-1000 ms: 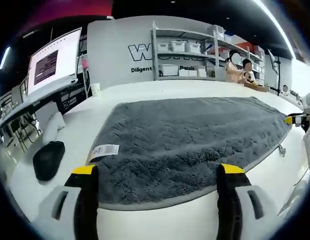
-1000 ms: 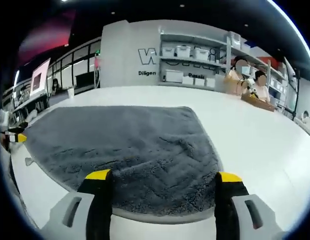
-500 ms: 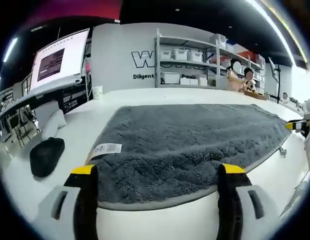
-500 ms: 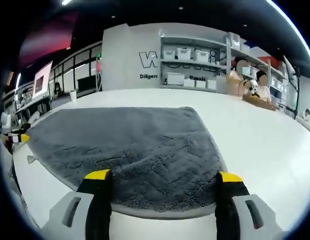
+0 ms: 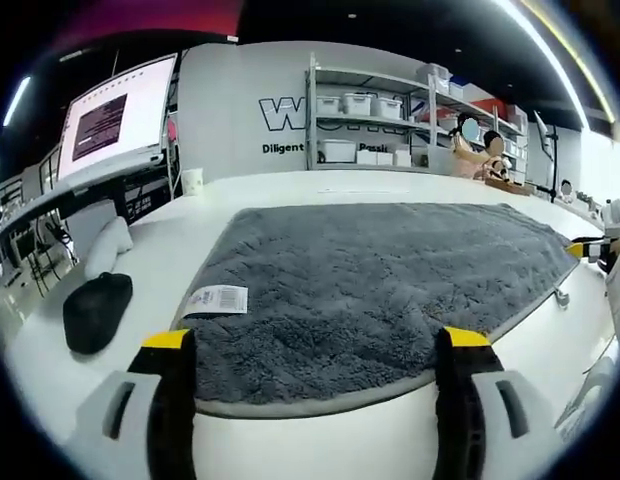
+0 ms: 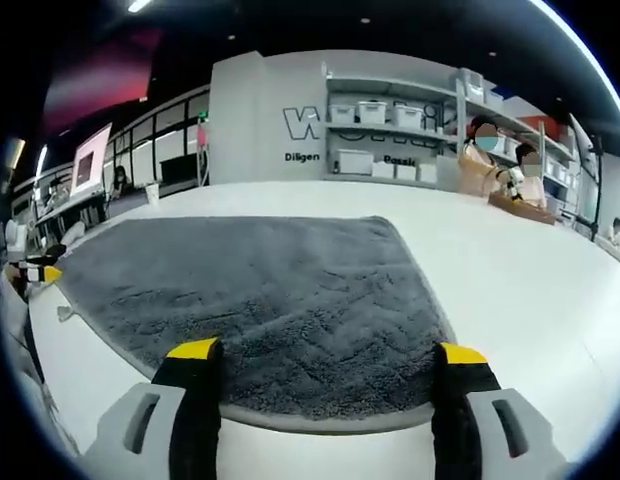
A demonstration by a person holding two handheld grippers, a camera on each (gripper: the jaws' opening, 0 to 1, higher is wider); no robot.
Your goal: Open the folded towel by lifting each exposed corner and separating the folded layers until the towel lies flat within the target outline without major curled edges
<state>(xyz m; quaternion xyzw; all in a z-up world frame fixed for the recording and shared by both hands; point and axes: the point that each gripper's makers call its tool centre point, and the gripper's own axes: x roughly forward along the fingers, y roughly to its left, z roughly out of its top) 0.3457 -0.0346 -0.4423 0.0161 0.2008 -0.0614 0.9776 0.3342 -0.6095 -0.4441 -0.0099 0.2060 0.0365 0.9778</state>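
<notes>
Here the grey towel (image 5: 380,280) lies spread on the white counter (image 6: 530,280), its near hem just beyond my jaws in both views; a white label (image 5: 215,299) sits at its left edge. My left hand-held gripper (image 5: 315,345) hovers with jaws wide apart, gripping nothing; my right hand-held gripper (image 6: 328,358) does likewise, so I judge both are held low to check the hem for curls. A dark object (image 5: 97,310) rests apart on the counter.
</notes>
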